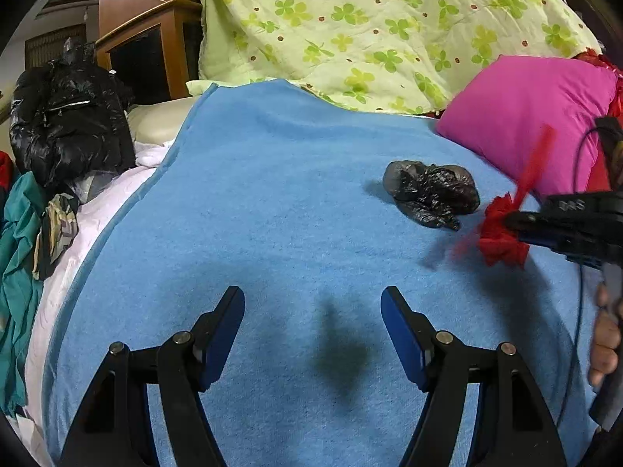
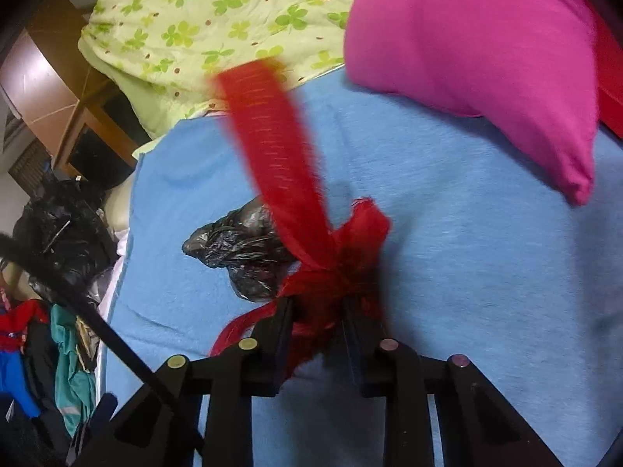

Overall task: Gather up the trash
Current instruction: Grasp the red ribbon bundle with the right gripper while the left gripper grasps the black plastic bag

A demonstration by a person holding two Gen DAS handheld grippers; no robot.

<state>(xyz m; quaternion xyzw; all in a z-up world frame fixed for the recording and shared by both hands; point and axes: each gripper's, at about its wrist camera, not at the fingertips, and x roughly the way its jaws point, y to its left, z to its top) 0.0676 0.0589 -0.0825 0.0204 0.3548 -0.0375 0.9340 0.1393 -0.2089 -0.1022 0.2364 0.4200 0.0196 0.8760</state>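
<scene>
**Trash on the blue blanket: red scrap caught, black bag waiting**

Trash lies in two bits on your blue blanket (image 1: pixel 272 194). One bit is a red mesh scrap (image 2: pixel 342 260), all bunched up with a long red strip sticking up from it. The strip looks blurry. Your right gripper (image 2: pixel 317 307) has its two fingers squeezed together on the bunched part of that scrap. In the left wrist view you can see the same gripper come in from the right side, with the red bunch at its tip, just above the blanket.

The other bit is a crumpled black plastic bag (image 1: pixel 432 192). It sits on the blanket just beside the red scrap, on the side away from the pink pillow (image 1: pixel 525 116). Nothing is touching it.

Your left gripper (image 1: pixel 313 303) hangs over a bare part of the blanket. Its fingers are wide apart and nothing is between them. The black bag is well ahead of it and to the right.

A green flowery quilt (image 1: pixel 370 31) is heaped at the far end of the blanket. A shiny black jacket (image 1: pixel 66 116) is piled off the left edge.
</scene>
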